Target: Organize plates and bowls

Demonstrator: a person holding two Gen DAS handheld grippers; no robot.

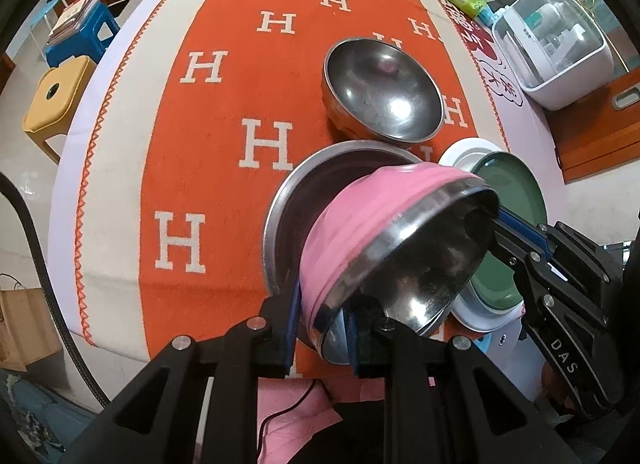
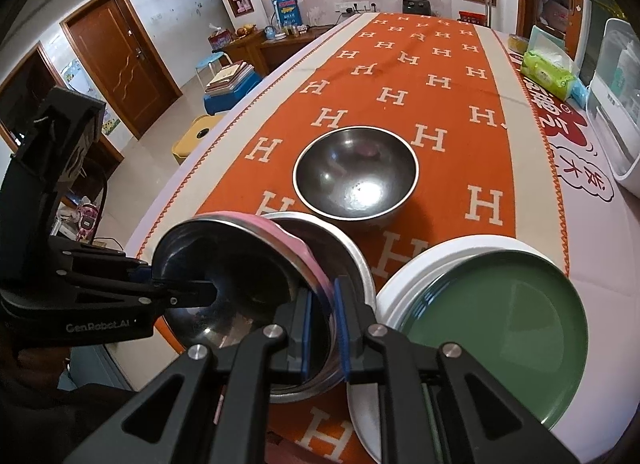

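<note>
- Both tongs grip the same pink bowl (image 1: 384,240) by its steel rim, from opposite sides.
- Left tongs (image 1: 320,328) pinch the near rim, one blue pad (image 1: 294,328) outside on the pink wall and the other inside.
- Right tongs (image 2: 326,328) clamp the opposite rim the same way, narrow around the wall.
- Held tilted on its side, the pink bowl hangs over a wide metal dish (image 1: 288,199) resting on the orange cloth (image 1: 224,167); whether they touch cannot be told.
- Just behind the dish, a steel bowl (image 2: 356,175) sits upright on the cloth.
- Right of the dish, a green plate (image 2: 504,328) lies stacked on a white plate (image 2: 436,252), near the table's edge.
</note>
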